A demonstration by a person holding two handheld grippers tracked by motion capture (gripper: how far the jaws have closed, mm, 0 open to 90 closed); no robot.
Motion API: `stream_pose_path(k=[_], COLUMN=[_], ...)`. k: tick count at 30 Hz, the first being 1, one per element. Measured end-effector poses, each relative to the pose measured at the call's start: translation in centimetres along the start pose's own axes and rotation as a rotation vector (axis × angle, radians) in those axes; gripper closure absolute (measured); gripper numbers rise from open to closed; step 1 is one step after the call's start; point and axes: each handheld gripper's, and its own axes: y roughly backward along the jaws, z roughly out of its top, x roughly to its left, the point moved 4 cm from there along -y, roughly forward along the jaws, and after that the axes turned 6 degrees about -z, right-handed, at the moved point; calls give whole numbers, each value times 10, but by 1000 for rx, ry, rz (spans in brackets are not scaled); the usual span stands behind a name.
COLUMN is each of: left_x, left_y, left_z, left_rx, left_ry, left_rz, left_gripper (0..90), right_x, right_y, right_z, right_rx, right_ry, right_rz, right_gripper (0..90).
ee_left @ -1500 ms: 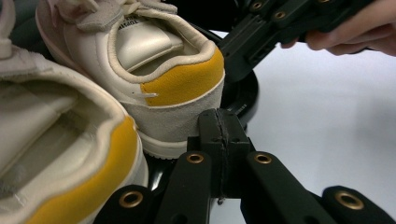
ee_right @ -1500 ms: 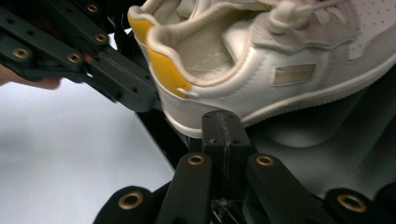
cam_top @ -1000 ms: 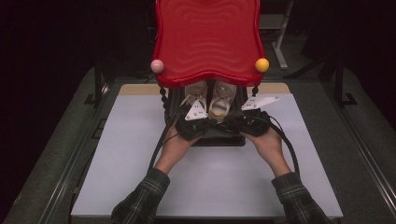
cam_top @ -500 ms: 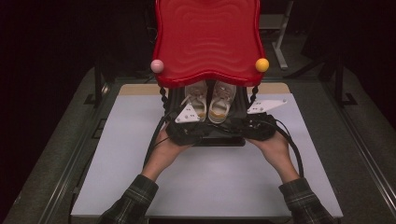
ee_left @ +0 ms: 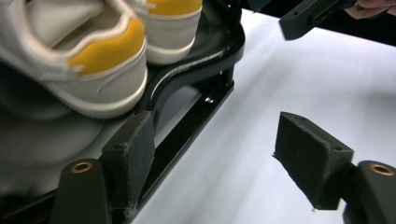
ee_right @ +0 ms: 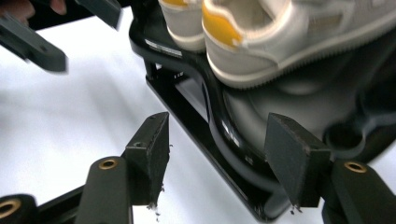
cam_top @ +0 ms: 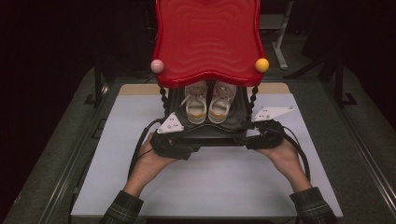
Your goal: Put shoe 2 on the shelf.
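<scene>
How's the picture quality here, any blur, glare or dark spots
High view: sharp, table evenly lit, surroundings nearly black, soft sheen on the red shelf. Left gripper view: near shoe soft, glare streak on the black rack. Right gripper view: the other claw smeared at top left, table washed out.

Lab-like recording rig; white table [cam_top: 215,186] on dark metal frame [cam_top: 74,154]; black surroundings

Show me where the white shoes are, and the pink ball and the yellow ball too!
white shoes [cam_top: 208,103]: high view, on the left shoe's laced top, under the red shelf.
pink ball [cam_top: 157,66]: high view, middle of the ball at the shelf's left corner.
yellow ball [cam_top: 262,65]: high view, middle of the ball at the shelf's right corner.
</scene>
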Motion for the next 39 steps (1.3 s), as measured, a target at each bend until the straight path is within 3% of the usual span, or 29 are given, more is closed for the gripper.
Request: stream_pose_path(k=[4, 12, 13, 19, 23, 26, 33, 39], left_x=[0, -1, 0, 2, 2, 2, 5, 8], left_y=[9, 30, 38, 52, 60, 62, 72, 77], left_z=[-10, -46, -58, -86, -118, -127, -163, -181], left_rx=[-5, 19, 22, 39, 99, 130, 207, 226], left_ry=[12, 31, 49, 78, 107, 110, 143, 147], left_rz=[17, 58, 72, 95, 103, 109, 135, 151], left_gripper=[252, 249, 249, 238, 189, 178, 151, 141], right_x=[-4, -14, -17, -22, -24, -24, -23, -24], right_y=[5, 25, 30, 42, 50, 51, 57, 58], right_z=[-11, -43, -52, -72, -92, -99, -135, -162], right_rx=[9, 38, 43, 42, 59, 72, 119, 163], right_ry=[-10, -50, -59, -94, -123, -118, -126, -166], right_rz=[-9, -39, -47, -69, -97, -117, -176, -199], right_gripper=[378, 362, 356, 321, 264, 229, 138, 89])
